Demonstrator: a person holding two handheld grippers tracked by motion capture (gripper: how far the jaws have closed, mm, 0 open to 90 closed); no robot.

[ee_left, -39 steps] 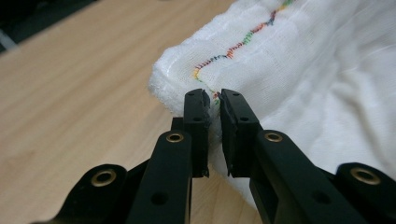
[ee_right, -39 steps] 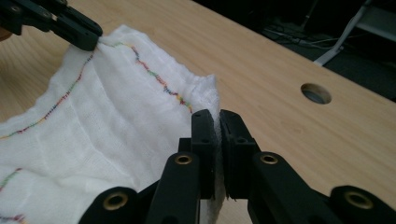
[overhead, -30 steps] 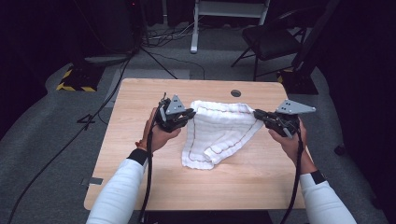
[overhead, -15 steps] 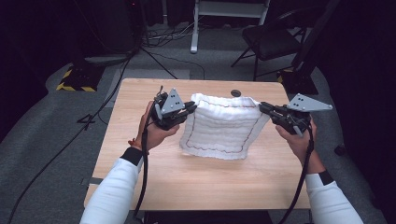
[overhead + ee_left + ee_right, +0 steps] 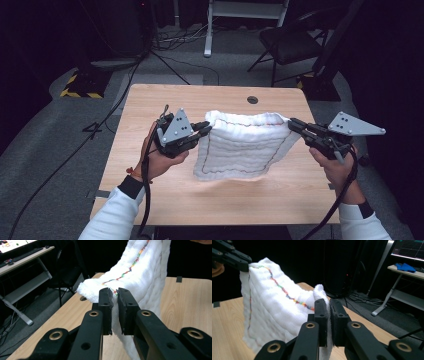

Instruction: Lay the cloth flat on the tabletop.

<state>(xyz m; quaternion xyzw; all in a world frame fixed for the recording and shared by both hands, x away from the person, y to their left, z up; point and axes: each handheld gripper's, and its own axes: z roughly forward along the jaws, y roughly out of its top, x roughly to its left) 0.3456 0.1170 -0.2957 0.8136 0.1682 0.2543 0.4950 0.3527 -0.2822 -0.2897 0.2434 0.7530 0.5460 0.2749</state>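
Left tool (image 5: 204, 131): held in the person's left hand (image 5: 159, 159), at about 9 o'clock of the counter (image 5: 150, 105) in the high view. Jaws drawn narrow, clamped on the upper left corner of the white cloth (image 5: 245, 147). In the left gripper view (image 5: 114, 296) the two black pads stand almost together with a thin fold of cloth (image 5: 142, 270) pinched between them and trailing below. Grey three-cornered plate on top; cable running down along the forearm.

Right tool (image 5: 292, 124): held in the person's right hand (image 5: 336, 167), at about 3 o'clock of the counter. Jaws likewise narrow, clamped on the upper right corner of the cloth. In the right gripper view (image 5: 328, 305) a tuft of cloth (image 5: 272, 305) stands up between and just behind the pads; the left tool (image 5: 239, 261) grips the far corner at 10 o'clock of that view.

White cloth: thick, woven, with a thin line of coloured stitching set in from its edges. It hangs between the two tools over the middle of the counter, top edge stretched across with a slight sag, body draping down. Whether the lower edge touches the wood or hangs just clear of it I cannot tell.

Counter: light wood, with a round dark cable port (image 5: 252, 99) at 12 o'clock, beyond the cloth.
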